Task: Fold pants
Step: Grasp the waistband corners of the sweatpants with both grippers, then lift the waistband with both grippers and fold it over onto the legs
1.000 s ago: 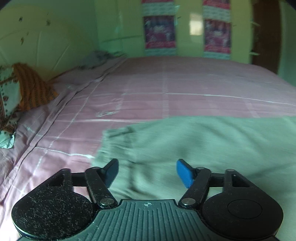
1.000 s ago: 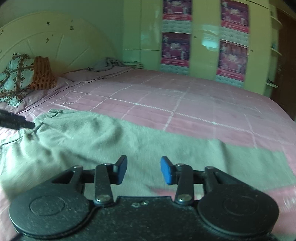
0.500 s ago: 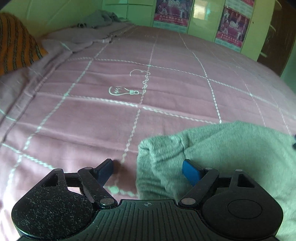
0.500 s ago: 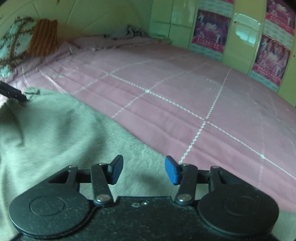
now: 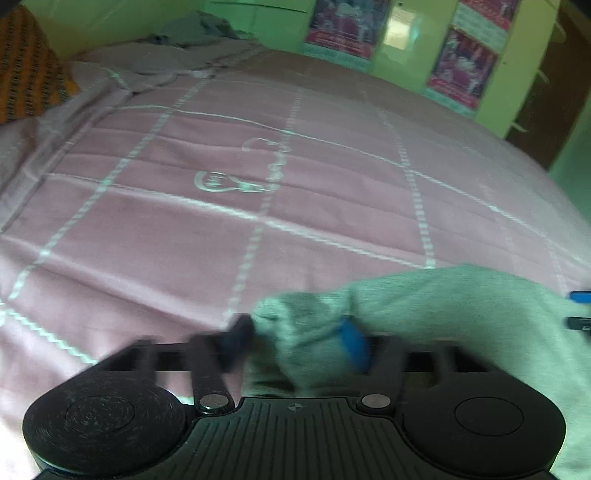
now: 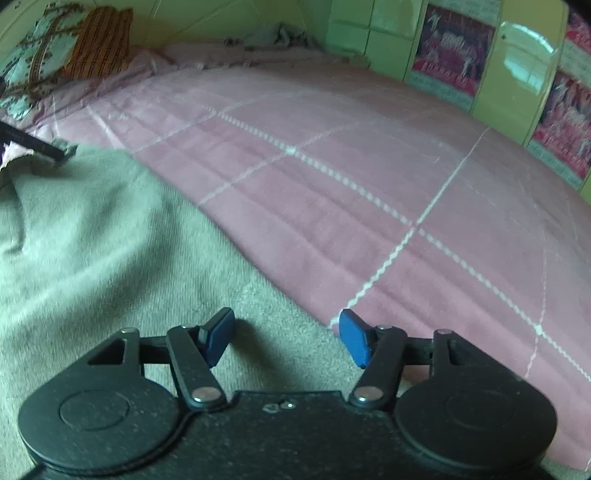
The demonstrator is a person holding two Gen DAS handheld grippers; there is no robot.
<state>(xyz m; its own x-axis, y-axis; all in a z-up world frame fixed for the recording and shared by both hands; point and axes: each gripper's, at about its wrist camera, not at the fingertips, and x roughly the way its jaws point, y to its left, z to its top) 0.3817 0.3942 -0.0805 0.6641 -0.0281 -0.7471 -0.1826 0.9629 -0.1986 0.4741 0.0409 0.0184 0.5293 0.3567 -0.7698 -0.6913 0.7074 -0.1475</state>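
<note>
The left gripper [image 5: 301, 341] is smeared by motion blur; its fingers sit either side of a bunched corner of the grey pants [image 5: 424, 314], and they seem to be pinching it, though the blur leaves that uncertain. The cloth hides part of the fingers. The right gripper [image 6: 286, 338] hangs with fingers spread wide over the pants' edge [image 6: 92, 251], gripping nothing. The pants lie on the pink bedspread [image 6: 369, 184], running out of frame at the left and bottom. A striped pillow [image 6: 99, 44] is far back by the headboard; the crumpled cloth [image 6: 277, 35] beyond is too small to identify.
</note>
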